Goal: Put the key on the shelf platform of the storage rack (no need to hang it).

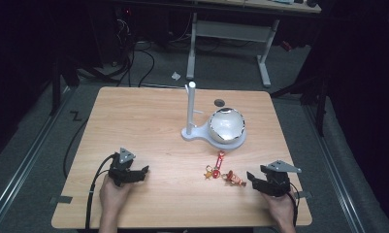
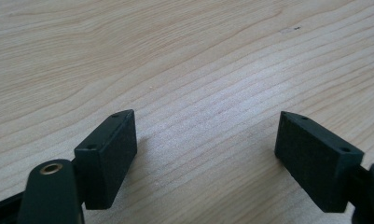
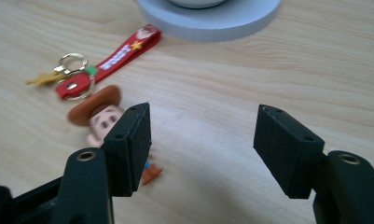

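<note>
A keychain lies on the wooden table (image 1: 148, 116): a small cowboy figure (image 1: 233, 178) with a brown hat (image 3: 95, 103), a red strap (image 3: 114, 58), a metal ring (image 3: 72, 60) and a yellow star charm (image 3: 40, 78). My right gripper (image 1: 252, 177) rests just right of the figure. In the right gripper view its jaws stand apart, and the right gripper (image 3: 203, 135) has bare table between them; the figure lies partly behind the left jaw. My left gripper (image 1: 144, 171) sits at the front left, and the left gripper (image 2: 205, 140) is open over bare wood.
A white stand (image 1: 197, 133) with an upright pole (image 1: 191, 107) and a shiny round ball (image 1: 226, 125) on its disc base (image 3: 212, 21) stands behind the keychain. A dark round hole (image 1: 220, 102) is near the table's far edge. Cables and desk legs lie beyond.
</note>
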The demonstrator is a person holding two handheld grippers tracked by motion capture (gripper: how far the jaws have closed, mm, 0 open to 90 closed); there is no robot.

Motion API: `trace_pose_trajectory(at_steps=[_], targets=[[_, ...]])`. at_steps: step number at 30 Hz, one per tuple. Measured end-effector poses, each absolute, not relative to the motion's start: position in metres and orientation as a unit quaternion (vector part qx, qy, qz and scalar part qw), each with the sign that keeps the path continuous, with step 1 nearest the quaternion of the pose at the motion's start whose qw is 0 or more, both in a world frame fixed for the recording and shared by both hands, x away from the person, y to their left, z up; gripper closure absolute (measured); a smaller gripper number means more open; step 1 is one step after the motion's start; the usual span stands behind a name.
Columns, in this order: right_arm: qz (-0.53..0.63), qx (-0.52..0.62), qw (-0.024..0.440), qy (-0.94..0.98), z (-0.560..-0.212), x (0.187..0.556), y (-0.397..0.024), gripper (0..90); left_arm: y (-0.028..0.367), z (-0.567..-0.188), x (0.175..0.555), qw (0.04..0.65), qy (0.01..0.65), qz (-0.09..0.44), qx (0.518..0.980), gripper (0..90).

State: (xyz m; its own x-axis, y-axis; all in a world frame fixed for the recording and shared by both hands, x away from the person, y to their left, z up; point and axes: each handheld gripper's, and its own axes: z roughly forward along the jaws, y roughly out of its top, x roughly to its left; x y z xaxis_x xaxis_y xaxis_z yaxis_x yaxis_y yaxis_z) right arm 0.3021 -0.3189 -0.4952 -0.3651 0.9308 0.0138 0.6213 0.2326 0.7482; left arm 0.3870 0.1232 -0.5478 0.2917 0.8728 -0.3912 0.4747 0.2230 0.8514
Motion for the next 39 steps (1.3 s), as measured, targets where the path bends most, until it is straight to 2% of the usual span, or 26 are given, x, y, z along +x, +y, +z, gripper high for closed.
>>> trace_pose_trajectory(at_steps=[10, 15, 27, 39], targets=[[0.341, 0.472, 0.206, 0.786, -0.499, 0.287, -0.293, 36.8, 0.123, -0.548, 0.387, 0.54, 0.566, 0.184, 0.595, 21.0], [0.357, 0.456, 0.186, 0.794, -0.505, 0.289, -0.282, 33.7, 0.123, -0.548, 0.387, 0.54, 0.566, 0.184, 0.595, 21.0], [0.351, 0.443, 0.186, 0.804, -0.515, 0.3, -0.267, 32.0, 0.123, -0.548, 0.387, 0.54, 0.566, 0.184, 0.595, 21.0], [0.338, 0.448, 0.191, 0.806, -0.522, 0.309, -0.26, 35.0, 0.123, -0.548, 0.387, 0.54, 0.566, 0.185, 0.595, 21.0]])
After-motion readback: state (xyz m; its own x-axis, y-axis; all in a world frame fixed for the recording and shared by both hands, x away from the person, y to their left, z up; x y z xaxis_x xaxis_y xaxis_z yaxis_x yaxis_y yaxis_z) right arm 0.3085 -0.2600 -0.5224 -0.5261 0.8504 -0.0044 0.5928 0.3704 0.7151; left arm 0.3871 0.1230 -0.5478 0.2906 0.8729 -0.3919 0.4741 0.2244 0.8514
